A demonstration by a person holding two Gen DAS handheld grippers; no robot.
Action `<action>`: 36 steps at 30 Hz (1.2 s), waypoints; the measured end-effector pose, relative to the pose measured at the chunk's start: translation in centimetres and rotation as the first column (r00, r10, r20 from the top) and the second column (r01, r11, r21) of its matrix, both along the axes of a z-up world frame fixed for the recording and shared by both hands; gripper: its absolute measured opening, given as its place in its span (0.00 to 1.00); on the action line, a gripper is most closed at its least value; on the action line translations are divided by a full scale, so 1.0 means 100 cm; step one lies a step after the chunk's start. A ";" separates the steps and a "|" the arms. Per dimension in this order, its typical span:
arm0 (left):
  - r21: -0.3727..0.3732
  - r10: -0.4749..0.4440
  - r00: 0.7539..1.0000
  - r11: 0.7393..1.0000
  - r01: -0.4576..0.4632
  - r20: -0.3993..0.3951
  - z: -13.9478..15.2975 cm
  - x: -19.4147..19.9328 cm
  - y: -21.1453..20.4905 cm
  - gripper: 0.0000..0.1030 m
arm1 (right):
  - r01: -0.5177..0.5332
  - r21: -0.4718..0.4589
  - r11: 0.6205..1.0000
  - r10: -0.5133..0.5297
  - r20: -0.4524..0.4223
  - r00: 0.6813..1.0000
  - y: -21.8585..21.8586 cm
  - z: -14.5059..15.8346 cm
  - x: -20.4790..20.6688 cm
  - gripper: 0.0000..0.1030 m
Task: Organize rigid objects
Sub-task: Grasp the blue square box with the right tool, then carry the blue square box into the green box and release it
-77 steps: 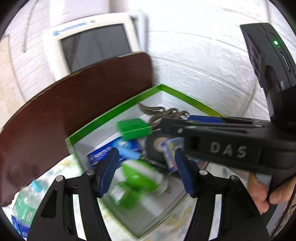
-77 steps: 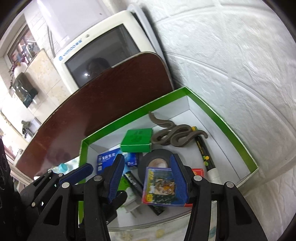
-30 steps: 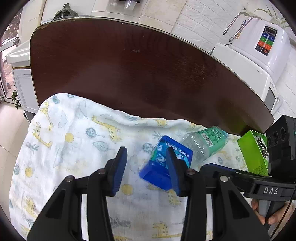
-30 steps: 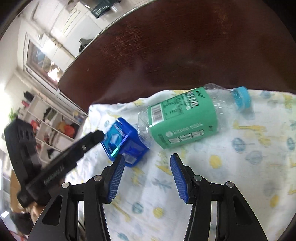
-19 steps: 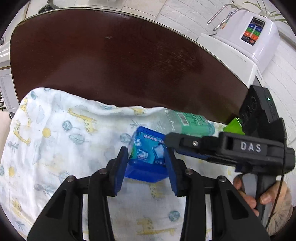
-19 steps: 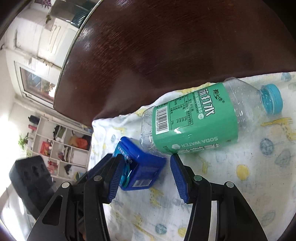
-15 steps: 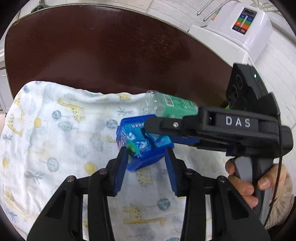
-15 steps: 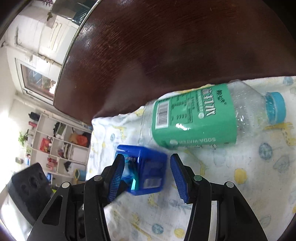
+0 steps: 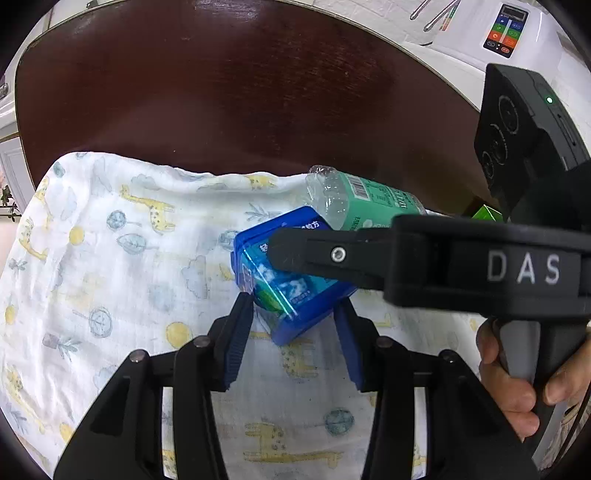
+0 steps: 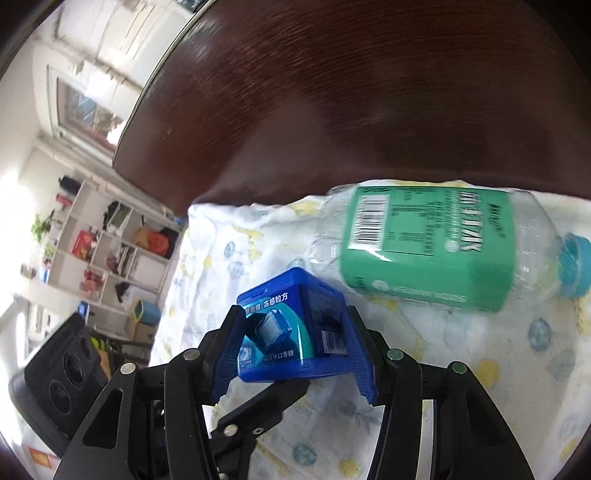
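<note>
A blue plastic gum box (image 9: pixel 284 284) lies tilted on a giraffe-print cloth (image 9: pixel 122 258). My right gripper (image 10: pixel 293 354) has its blue pads against both sides of the box (image 10: pixel 291 332). In the left wrist view the right gripper's black finger (image 9: pixel 325 254) crosses over the box. My left gripper (image 9: pixel 295 332) is open, and the box's near corner sits between its fingertips. A clear water bottle with a green label (image 10: pixel 428 247) lies on its side just behind the box, with its blue cap (image 10: pixel 574 266) to the right.
The cloth covers the near part of a dark brown table (image 9: pixel 240 92). A corner of the green storage box (image 9: pixel 485 213) shows at the right, behind the right gripper. A white appliance (image 9: pixel 506 26) stands beyond the table.
Both grippers left the green storage box and came to the cloth. The right gripper has closed its pads around the blue gum box, which has tipped up. The left gripper moved closer.
</note>
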State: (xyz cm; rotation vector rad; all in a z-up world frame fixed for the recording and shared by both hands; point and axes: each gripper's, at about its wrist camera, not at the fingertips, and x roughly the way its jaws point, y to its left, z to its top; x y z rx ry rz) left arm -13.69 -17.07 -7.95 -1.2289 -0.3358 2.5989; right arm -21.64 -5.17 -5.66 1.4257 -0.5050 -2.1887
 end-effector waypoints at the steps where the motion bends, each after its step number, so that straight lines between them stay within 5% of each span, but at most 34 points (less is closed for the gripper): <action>1: -0.004 0.000 1.000 1.000 0.000 0.000 0.001 0.001 0.001 0.43 | -0.001 0.018 1.000 0.002 -0.011 1.000 0.002 0.003 0.004 0.53; 5: -0.004 -0.011 1.000 1.000 0.011 -0.020 0.011 0.007 0.006 0.43 | -0.019 0.067 0.998 0.022 -0.047 0.999 -0.002 0.012 0.012 0.53; 20: -0.083 -0.143 0.980 0.988 0.132 -0.138 0.072 0.032 0.081 0.43 | 0.068 0.012 0.998 -0.065 -0.177 0.982 0.060 0.067 0.057 0.53; 36: -0.177 -0.441 0.878 0.894 0.411 -0.186 0.114 0.033 0.288 0.43 | 0.365 -0.090 0.927 -0.376 -0.276 0.885 0.245 0.106 0.136 0.53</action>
